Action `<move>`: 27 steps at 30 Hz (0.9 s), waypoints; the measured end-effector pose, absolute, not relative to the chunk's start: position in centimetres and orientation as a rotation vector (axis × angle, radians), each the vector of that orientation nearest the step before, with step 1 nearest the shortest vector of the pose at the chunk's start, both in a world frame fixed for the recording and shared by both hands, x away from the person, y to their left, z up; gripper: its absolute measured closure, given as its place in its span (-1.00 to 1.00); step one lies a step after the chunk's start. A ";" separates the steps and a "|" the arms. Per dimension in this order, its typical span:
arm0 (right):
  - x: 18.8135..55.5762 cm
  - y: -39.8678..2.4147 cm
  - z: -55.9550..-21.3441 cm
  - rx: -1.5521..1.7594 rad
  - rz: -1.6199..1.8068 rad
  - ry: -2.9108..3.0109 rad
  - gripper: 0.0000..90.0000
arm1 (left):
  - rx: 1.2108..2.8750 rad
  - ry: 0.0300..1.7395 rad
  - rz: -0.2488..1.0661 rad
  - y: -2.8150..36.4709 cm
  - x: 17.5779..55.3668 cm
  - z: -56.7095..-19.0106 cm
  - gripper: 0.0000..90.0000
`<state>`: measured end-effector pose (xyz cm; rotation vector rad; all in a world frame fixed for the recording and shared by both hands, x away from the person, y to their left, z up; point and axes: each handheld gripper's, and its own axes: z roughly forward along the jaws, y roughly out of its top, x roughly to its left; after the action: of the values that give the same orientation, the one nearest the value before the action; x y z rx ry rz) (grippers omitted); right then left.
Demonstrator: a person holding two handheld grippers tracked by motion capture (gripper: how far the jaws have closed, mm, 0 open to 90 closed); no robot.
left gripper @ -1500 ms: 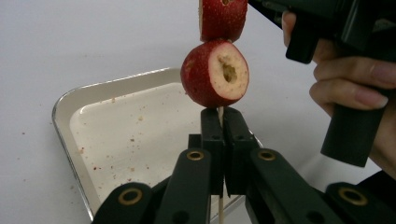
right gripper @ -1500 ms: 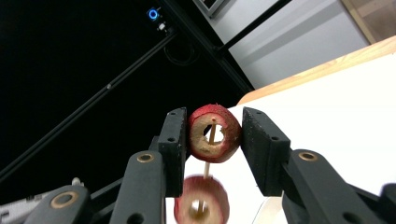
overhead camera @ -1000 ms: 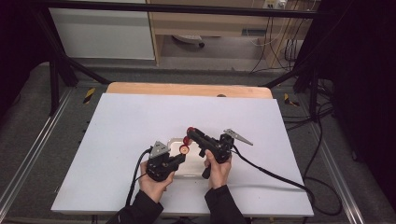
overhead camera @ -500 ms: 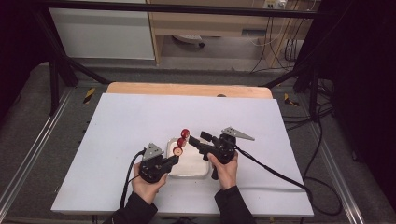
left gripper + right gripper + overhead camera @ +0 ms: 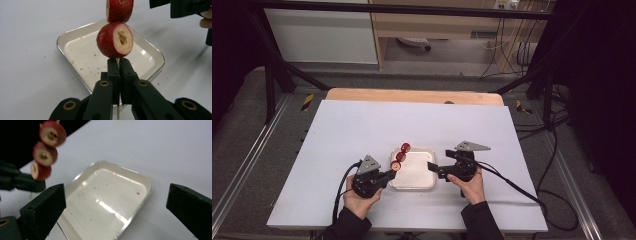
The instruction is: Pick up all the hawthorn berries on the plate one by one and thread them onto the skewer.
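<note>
Right gripper (image 5: 431,166) backed off the skewer (image 5: 117,61), jaws just opened empty; left gripper (image 5: 393,172) clamps skewer — keep it upright over tray (image 5: 428,186).

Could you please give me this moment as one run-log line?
left gripper: shut on skewer | fruit pieces: three | right gripper: jaws just opened, nothing between | tray: holds crumbs

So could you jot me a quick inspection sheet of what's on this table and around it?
Surface: white table top, wooden strip along the far edge.
Job's things: skewer with three red fruit pieces; shallow white tray with crumbs.
Clutter: nothing seen.
Grippers: left gripper shut on the skewer; right gripper open over the tray, jaws just opened, nothing between them.
Cables: one black cable trails from each gripper.
Surroundings: black frame, grey floor, shelving behind.
</note>
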<state>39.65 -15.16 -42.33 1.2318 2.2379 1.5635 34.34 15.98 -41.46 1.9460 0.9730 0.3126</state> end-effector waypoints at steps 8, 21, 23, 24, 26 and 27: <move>38.8 -17.6 -43.5 1.177 1.395 2.327 -0.99 | 1.980 0.969 0.302 16.9 34.7 -40.6 0.96; 37.1 -22.2 -44.8 1.137 1.296 2.359 -0.98 | 2.069 0.951 0.295 16.7 36.4 -39.3 0.95; 36.9 -22.7 -45.0 1.138 1.291 2.352 -0.97 | 2.079 0.947 0.294 16.4 36.8 -39.2 0.95; 36.8 -22.9 -45.0 1.139 1.286 2.351 -0.97 | 2.088 0.946 0.293 16.3 37.0 -39.2 0.95; 36.6 -23.2 -45.1 1.137 1.277 2.349 -0.98 | 2.094 0.947 0.291 16.0 37.3 -39.2 0.95; 36.5 -23.2 -45.1 1.141 1.273 2.351 -0.98 | 2.103 0.943 0.288 15.8 37.5 -39.1 0.95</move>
<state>36.49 -23.25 -45.08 1.1414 2.3512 1.2735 37.52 15.82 -39.15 2.1028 0.9434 0.2885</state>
